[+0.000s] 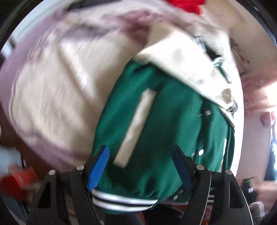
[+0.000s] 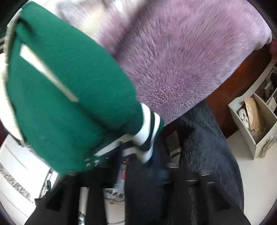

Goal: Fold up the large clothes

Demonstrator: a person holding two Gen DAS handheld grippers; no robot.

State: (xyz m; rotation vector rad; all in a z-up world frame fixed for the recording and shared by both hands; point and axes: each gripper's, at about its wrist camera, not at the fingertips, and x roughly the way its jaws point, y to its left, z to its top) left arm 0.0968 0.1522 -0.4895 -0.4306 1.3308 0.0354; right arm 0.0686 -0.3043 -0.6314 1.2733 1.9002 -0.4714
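A green varsity jacket (image 1: 166, 121) with cream sleeves (image 1: 187, 67) and a striped hem (image 1: 121, 201) lies on a fluffy lilac blanket (image 1: 57, 83). My left gripper (image 1: 141, 166) hangs open just above the jacket's green body, with blue pads (image 1: 98, 167) wide apart and nothing between them. In the right wrist view the jacket (image 2: 69, 90) fills the left side, its striped hem (image 2: 147, 135) near the middle. My right gripper (image 2: 145, 174) is blurred and partly hidden by dark cloth (image 2: 207, 147); its jaws do not show clearly.
The lilac blanket (image 2: 181, 57) covers the bed. A red cloth (image 1: 187, 5) lies at the far edge. A cream shelf unit (image 2: 256, 121) stands on the pale floor at the right. A red box (image 1: 17, 180) sits at lower left.
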